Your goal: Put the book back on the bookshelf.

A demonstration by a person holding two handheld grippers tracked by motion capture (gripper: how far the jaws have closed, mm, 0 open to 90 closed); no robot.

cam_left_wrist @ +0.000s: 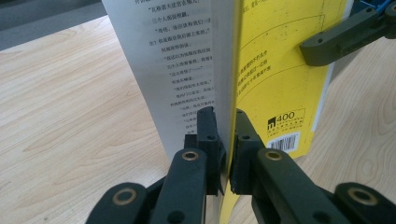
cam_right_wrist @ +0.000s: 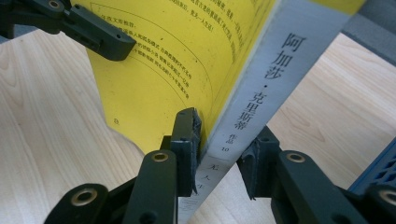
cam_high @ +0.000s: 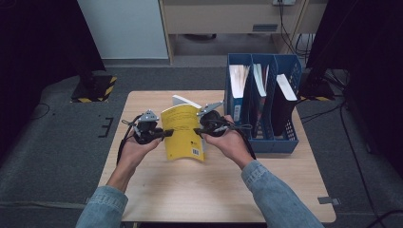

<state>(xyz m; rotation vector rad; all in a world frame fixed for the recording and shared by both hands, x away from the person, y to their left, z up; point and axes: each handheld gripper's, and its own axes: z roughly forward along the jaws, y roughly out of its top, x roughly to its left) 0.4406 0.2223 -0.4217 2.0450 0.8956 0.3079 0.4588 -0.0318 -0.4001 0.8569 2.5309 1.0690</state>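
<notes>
My left gripper (cam_left_wrist: 225, 140) is clenched on only the thin yellow cover of the yellow-covered paperback book with a grey-white spine (cam_high: 183, 130), and my right gripper (cam_right_wrist: 223, 151) is clamped across that spine near its lower end. I judge the cover could bend or tear if my hands pull apart, since one sheet carries my left side's share. The block of pages could also sag open and slide. The book hangs above the pale wooden table (cam_high: 157, 185), between my hands, left of the blue plastic file rack (cam_high: 266, 102). Its back cover shows a barcode; printed pages fan open.
</notes>
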